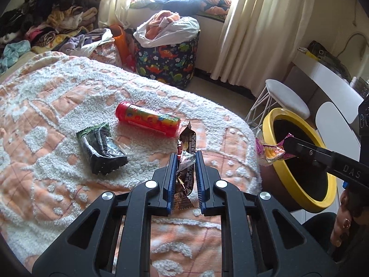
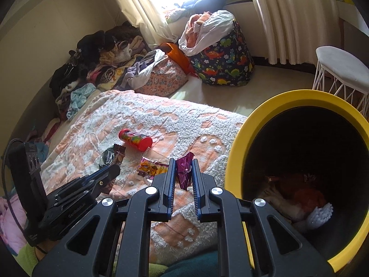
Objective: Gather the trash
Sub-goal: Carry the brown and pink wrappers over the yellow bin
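Observation:
My left gripper is shut on a brown wrapper, held just above the orange and white blanket. On the blanket lie a red tube and a black and green packet. My right gripper is shut on a purple snack wrapper. From the left wrist view, the right gripper holds that wrapper at the near rim of the yellow bin. The bin is black inside, with some trash at the bottom. The left gripper shows at the lower left of the right wrist view.
A dinosaur-print basket stuffed with laundry stands on the floor beyond the bed. A white stool is behind the bin. Heaped clothes fill the far left corner. Curtains hang at the window.

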`<action>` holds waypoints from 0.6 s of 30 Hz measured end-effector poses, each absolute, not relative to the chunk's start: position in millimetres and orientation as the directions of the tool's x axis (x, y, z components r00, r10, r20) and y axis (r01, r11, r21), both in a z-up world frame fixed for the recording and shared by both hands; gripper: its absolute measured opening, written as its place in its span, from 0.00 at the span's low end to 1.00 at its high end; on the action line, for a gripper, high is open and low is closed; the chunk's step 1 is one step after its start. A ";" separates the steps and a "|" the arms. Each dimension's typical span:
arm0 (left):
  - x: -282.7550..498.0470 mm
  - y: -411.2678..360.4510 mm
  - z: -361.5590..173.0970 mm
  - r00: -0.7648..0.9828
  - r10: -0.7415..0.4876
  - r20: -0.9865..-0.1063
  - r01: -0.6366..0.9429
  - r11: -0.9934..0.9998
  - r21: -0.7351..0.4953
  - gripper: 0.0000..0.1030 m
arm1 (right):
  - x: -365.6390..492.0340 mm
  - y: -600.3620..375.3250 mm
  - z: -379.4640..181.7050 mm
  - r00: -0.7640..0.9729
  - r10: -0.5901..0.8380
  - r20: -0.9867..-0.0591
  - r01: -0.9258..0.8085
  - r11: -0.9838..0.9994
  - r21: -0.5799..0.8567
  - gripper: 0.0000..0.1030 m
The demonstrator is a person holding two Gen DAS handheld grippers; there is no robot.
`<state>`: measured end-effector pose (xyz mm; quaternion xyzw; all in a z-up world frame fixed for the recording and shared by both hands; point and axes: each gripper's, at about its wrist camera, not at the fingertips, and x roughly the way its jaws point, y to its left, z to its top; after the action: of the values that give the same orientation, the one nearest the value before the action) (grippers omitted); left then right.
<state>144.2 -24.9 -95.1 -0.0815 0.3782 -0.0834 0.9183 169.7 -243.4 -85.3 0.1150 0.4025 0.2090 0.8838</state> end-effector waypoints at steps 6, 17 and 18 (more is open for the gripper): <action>139.1 -33.7 -81.1 0.705 -0.249 -0.664 0.120 0.965 -0.234 0.10 | 166.7 -264.6 -72.8 0.620 0.453 -0.640 -0.252 0.888 0.384 0.13; 128.1 -54.2 -62.2 0.705 -0.301 -0.642 0.174 0.951 -0.254 0.10 | 158.3 -300.2 -48.7 0.679 0.423 -0.600 -0.214 0.896 0.389 0.13; 127.0 -56.0 -60.5 0.706 -0.304 -0.639 0.180 0.951 -0.253 0.10 | 157.8 -301.7 -47.3 0.683 0.420 -0.597 -0.213 0.897 0.387 0.13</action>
<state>127.0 -56.0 -60.5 -0.0860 0.3599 -0.1314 0.9197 157.8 -301.7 -47.3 0.1450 0.3575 0.1745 0.9059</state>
